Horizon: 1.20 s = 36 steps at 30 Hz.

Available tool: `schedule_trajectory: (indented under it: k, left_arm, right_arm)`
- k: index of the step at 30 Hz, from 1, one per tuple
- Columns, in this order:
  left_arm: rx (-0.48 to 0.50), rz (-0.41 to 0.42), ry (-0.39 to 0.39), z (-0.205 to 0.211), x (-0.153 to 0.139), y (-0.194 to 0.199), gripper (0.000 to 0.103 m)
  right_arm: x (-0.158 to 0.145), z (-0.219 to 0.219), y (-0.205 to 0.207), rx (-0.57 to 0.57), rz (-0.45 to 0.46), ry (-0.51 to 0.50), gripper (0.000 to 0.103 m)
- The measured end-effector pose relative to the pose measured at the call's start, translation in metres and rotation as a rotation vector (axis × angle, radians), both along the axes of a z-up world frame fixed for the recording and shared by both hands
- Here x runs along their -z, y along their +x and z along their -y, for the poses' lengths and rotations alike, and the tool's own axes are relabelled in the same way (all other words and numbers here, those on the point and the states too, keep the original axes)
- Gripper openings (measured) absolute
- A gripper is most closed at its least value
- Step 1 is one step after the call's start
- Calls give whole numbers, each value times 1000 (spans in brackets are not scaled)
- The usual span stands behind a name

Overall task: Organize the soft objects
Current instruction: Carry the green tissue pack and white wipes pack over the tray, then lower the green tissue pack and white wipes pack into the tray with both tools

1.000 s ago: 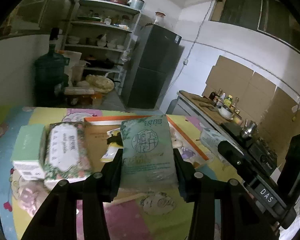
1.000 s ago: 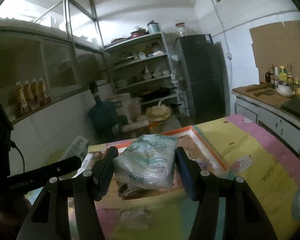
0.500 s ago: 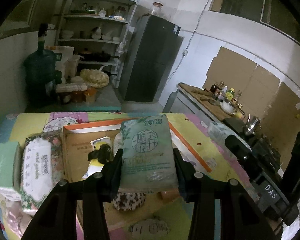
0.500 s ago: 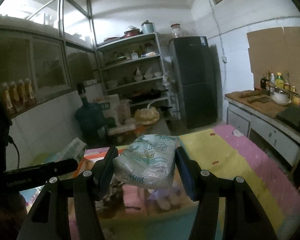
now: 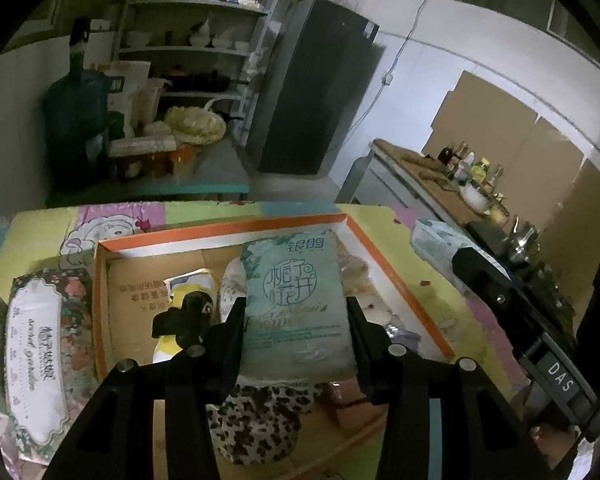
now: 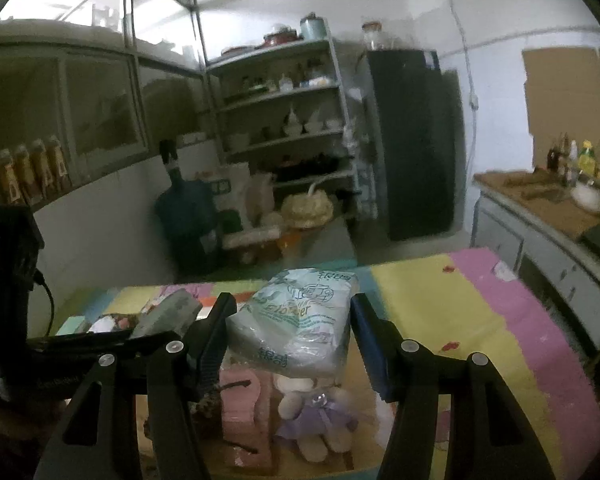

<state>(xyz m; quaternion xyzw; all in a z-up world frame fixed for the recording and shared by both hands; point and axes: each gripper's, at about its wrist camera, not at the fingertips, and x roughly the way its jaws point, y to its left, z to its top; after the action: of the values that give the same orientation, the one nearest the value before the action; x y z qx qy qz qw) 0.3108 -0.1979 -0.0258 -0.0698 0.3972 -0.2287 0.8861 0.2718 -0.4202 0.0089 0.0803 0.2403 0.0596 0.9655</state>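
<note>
My left gripper (image 5: 296, 320) is shut on a pale green tissue pack (image 5: 296, 300) and holds it above an orange-rimmed cardboard box (image 5: 220, 232). In the box lie a leopard-print soft piece (image 5: 256, 424), a yellow and black plush (image 5: 180, 312) and a beige plush (image 5: 376, 312). My right gripper (image 6: 292, 328) is shut on a second clear-wrapped tissue pack (image 6: 296, 324), held above a pink cloth (image 6: 244, 412) and a plush bunny in a purple dress (image 6: 316, 416). The other gripper's body shows in the left view (image 5: 512, 312) and in the right view (image 6: 52, 348).
A floral tissue pack (image 5: 40, 356) lies left of the box on the colourful mat (image 6: 480, 320). A water jug (image 5: 76, 120), shelves (image 6: 284, 120) and a dark fridge (image 5: 320, 92) stand behind. A counter with bottles (image 5: 460, 172) runs along the right.
Both grippers have moved forward over the box with their packs still held. The box and its soft toys now lie under the packs.
</note>
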Motion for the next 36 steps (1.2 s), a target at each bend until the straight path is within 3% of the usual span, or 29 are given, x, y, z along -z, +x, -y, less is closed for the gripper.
schedule_trajectory:
  k: [13,27,36]
  left_arm:
    - [-15,-65,35,7,26,20,47]
    - [-7,-102,59,11,40,27,47]
    - [-4,-126,28,8,44,29,49]
  right_arm:
    - [37,6,27,-20,-102,-2,60]
    - [54,9,38,-19,-175,11,60]
    - [59,6,39,-19,-195,16,63]
